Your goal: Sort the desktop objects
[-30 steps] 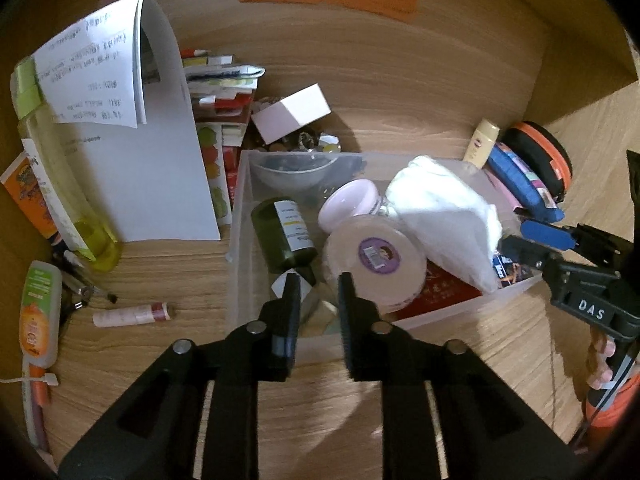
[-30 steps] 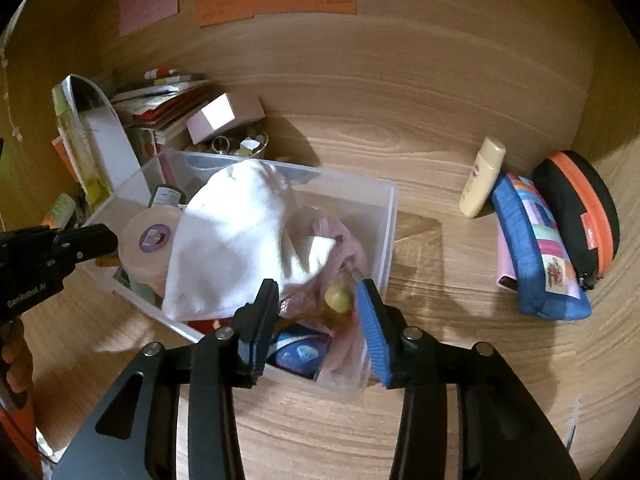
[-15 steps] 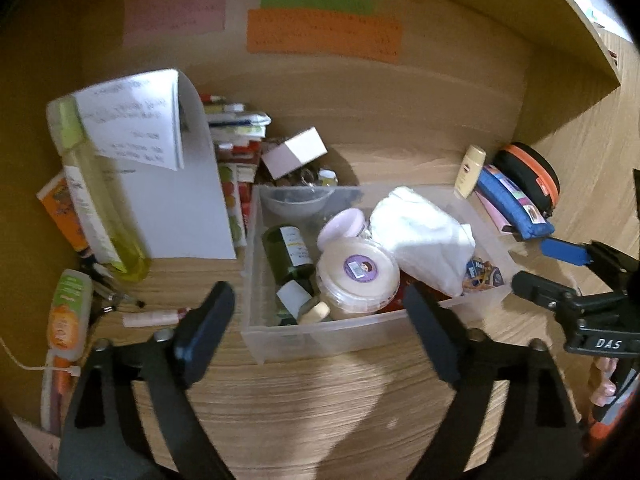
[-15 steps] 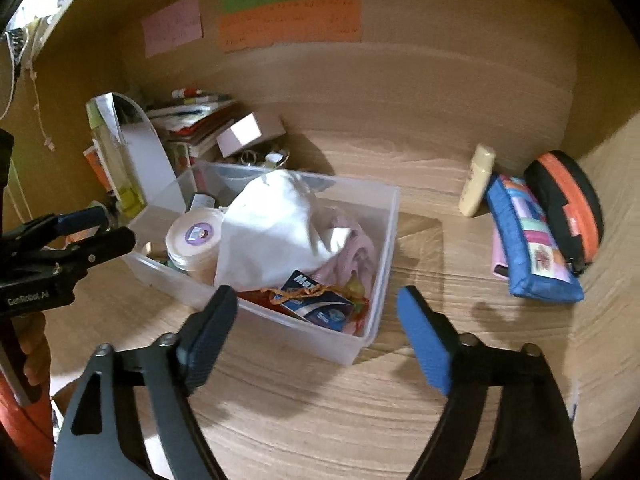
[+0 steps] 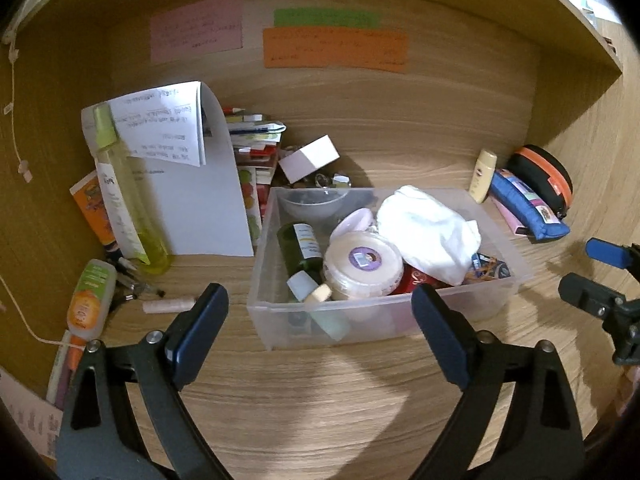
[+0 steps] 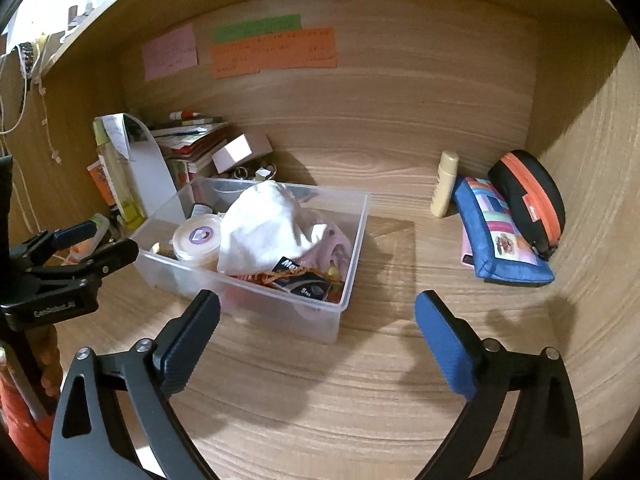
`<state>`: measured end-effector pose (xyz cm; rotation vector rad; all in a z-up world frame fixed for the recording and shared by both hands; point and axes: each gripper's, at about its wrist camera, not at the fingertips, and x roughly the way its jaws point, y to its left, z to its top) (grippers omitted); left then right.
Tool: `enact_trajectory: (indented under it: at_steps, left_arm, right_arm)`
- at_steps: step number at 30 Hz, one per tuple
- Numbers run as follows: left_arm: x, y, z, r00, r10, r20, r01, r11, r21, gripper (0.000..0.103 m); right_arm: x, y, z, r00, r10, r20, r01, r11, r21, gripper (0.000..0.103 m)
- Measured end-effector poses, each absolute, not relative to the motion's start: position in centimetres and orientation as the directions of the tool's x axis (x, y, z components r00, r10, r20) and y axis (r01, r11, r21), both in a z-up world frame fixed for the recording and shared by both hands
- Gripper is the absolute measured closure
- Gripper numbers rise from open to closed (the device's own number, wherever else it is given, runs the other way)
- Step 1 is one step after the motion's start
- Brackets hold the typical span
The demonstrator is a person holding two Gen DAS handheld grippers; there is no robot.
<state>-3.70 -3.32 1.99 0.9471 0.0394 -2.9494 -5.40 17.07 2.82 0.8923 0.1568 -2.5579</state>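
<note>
A: Where is the clear plastic rectangular bin (image 5: pixel 280 320)?

B: On the wooden worktop (image 5: pixel 320 412), just ahead of the left tool (image 5: pixel 318 322). In that view its long axis runs left to right; from the right wrist it lies slanted, with its near corner toward the right tool (image 6: pixel 318 322).

A: And the tools?

B: Both are spread wide and hold nothing.

A: What lies in the bin?

B: A crumpled white cloth (image 5: pixel 430 232), a round cream tub with a purple label (image 5: pixel 362 266), and a dark green bottle (image 5: pixel 300 250) lying flat, neck toward the left tool.

A: Any writing?

B: The right wrist view shows a dark blue packet (image 6: pixel 306 282) with "5m" on it (its larger word is cut off), and pale lettering on the left tool's body that I cannot read. The pink, green and orange wall notes (image 5: pixel 334 46) carry handwriting that is too small.

A: Differences between views?

B: Only the left view shows the small pale tube (image 5: pixel 170 305) on the worktop and the orange-labelled tube (image 5: pixel 90 300). The blue patchwork pencil case (image 6: pixel 500 236) shows more fully on the right.
</note>
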Motion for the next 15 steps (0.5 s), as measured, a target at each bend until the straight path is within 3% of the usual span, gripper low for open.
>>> enact_trajectory:
  at_steps: [15]
  left_arm:
    - [-4.0,-2.8,1.0,-0.796,-0.011,-0.605,0.055,-0.997,-0.055,0.009]
  right_arm:
    - [-3.8,17.3,2.6,-0.697,-0.376,-0.611,0.451,-0.892,0.034,0.005]
